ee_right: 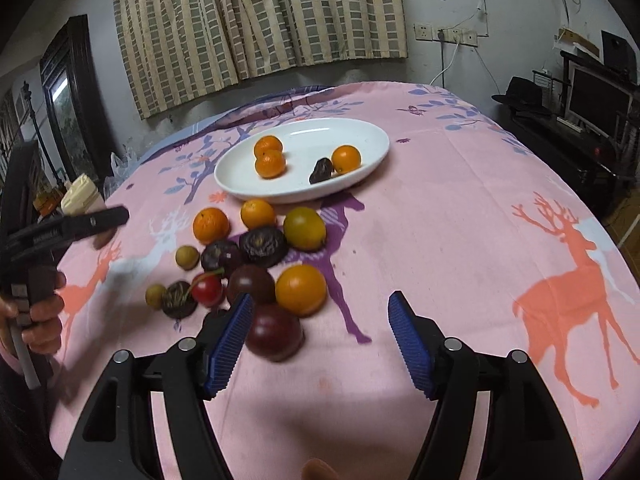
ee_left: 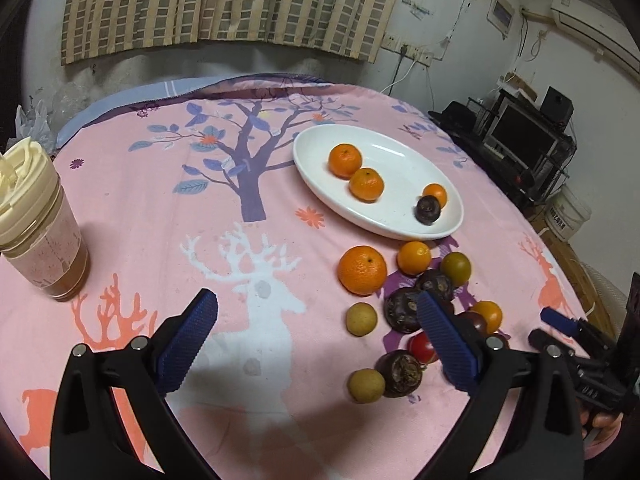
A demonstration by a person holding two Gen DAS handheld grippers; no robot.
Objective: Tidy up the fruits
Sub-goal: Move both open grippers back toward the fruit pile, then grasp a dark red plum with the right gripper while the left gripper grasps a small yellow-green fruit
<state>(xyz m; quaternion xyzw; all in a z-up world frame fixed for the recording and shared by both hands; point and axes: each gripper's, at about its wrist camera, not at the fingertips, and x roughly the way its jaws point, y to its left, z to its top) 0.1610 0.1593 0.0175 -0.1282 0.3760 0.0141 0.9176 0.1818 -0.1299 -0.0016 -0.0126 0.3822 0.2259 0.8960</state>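
A white oval plate [ee_left: 400,160] [ee_right: 304,188] on the pink deer-print cloth holds three small oranges [ee_left: 366,184] and one dark fruit [ee_left: 427,209]. In front of the plate lies a loose pile of several fruits: oranges [ee_left: 362,270], dark purple fruits [ee_right: 262,244], a red one [ee_right: 207,290] and small tan ones [ee_left: 361,319]. My left gripper [ee_left: 316,298] stands wide open over the cloth, left of the pile, gripping nothing. My right gripper [ee_right: 320,298] is open above the pile's near edge. A dark purple fruit [ee_right: 274,332] lies loose by its left finger.
A jar with a cream lid [ee_left: 36,216] stands at the table's left. A person's hand [ee_right: 40,312] holds the left gripper's handle. Bare cloth [ee_right: 480,220] lies right of the pile. A shelf with a monitor [ee_left: 520,136] stands beyond the table's right edge.
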